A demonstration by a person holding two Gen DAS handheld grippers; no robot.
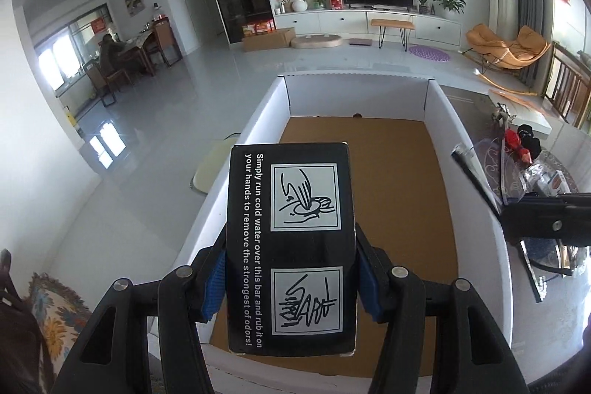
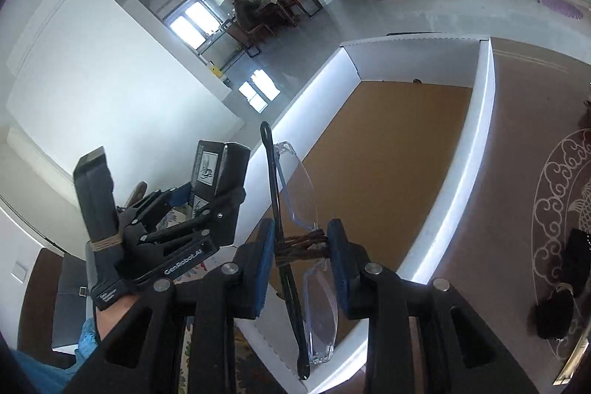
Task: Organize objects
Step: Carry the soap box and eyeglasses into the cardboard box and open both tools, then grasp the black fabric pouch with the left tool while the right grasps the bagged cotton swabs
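Observation:
My left gripper [image 1: 291,283] is shut on a black box [image 1: 291,246] printed with white text and two drawings, held above a white-walled box [image 1: 439,106] with a brown cardboard floor. My right gripper [image 2: 301,253] is shut on folded rimless glasses [image 2: 295,194] at their bridge, over the near left wall of the same white box [image 2: 480,106]. The left gripper with the black box [image 2: 218,168] shows at the left of the right wrist view. The right gripper's body [image 1: 546,220] shows at the right edge of the left wrist view.
A glass table with a patterned mat [image 2: 554,194] lies right of the box, with dark small items [image 2: 561,301] on it. Red and black items and clear packaging [image 1: 524,150] sit there too. A patterned cushion [image 1: 55,312] is at lower left.

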